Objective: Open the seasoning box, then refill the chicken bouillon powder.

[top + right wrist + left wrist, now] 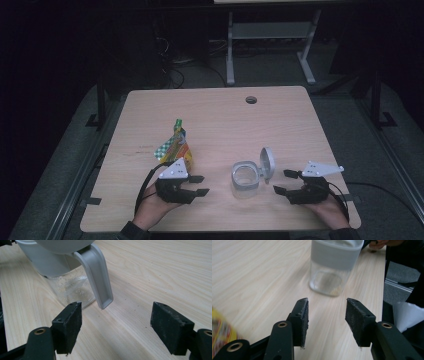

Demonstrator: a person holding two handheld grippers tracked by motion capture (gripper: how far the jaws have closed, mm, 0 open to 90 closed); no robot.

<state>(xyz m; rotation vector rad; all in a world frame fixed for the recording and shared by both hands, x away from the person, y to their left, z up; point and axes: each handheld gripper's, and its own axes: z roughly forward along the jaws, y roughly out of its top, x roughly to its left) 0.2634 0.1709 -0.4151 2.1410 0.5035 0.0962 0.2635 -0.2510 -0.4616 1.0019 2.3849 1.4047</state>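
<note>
A clear square container [246, 179] with a grey rim stands on the wooden table [220, 115], its hinged lid [267, 162] flipped up on the right side. A colourful snack pouch [176, 147] stands upright just behind my left gripper [200, 185]. That gripper rests on the table left of the container, open with nothing between its fingers. In the left gripper view the container [332, 267] is straight ahead of the gripper [327, 312], apart from it. My right gripper [281, 181] lies right of the container, open and empty. In the right gripper view the lid's grey tab [98, 277] hangs just ahead of the gripper [116, 320].
A round cable hole [251, 100] sits near the table's far edge. Both hands rest close to the near edge. A yellow corner of the pouch [220, 332] shows at the lower left of the left gripper view. Another desk's metal frame [270, 35] stands beyond the table.
</note>
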